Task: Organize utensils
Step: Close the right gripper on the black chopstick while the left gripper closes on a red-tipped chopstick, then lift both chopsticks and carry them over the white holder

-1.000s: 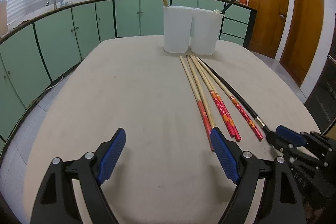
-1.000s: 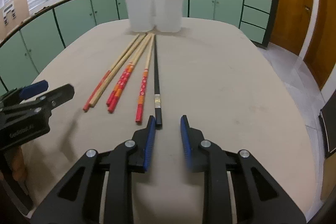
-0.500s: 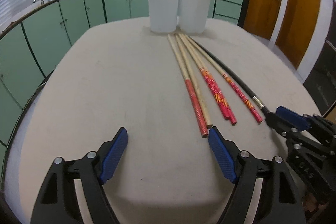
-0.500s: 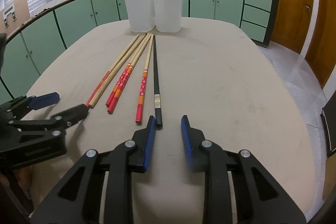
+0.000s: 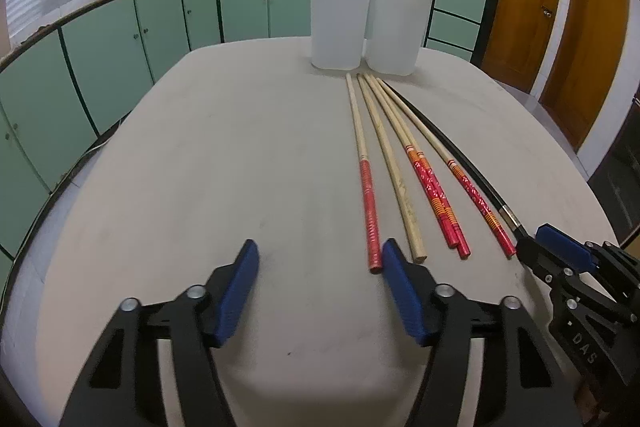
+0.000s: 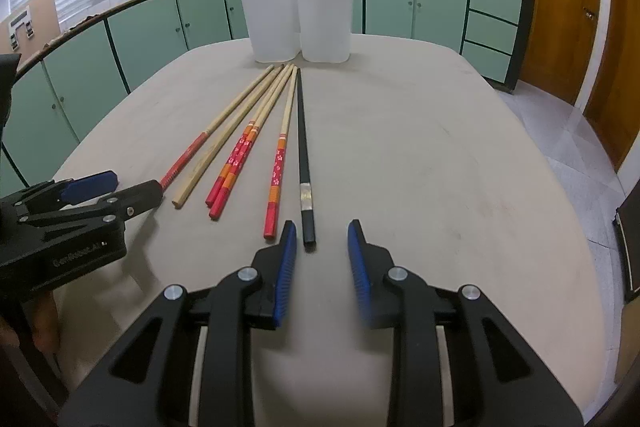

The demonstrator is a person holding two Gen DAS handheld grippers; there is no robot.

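Note:
Several chopsticks lie fanned on the beige table (image 5: 200,187): a red-ended one (image 5: 370,207), a plain wooden one (image 5: 400,183), a red-orange pair (image 5: 434,193), another patterned one (image 5: 476,197) and a black one (image 6: 302,131). Two white holders (image 6: 272,23) (image 6: 326,19) stand at the far end with a few utensils in them. My left gripper (image 5: 320,249) is open and its jaws are closing; the red-ended chopstick's near end lies just inside its right fingertip, unpressed. My right gripper (image 6: 322,231) is open and opening slightly, with the black chopstick's near end between its tips, untouched.
Green cabinets ring the room beyond the table's far and left edges. Wooden doors (image 5: 516,7) stand at the right. The left gripper (image 6: 132,185) shows at the left of the right wrist view, and the right gripper (image 5: 536,239) at the right of the left wrist view.
The left gripper's jaws have narrowed and it has shifted so the red-ended chopstick's end sits at its right fingertip. The right gripper stayed put; its jaws widened a little.

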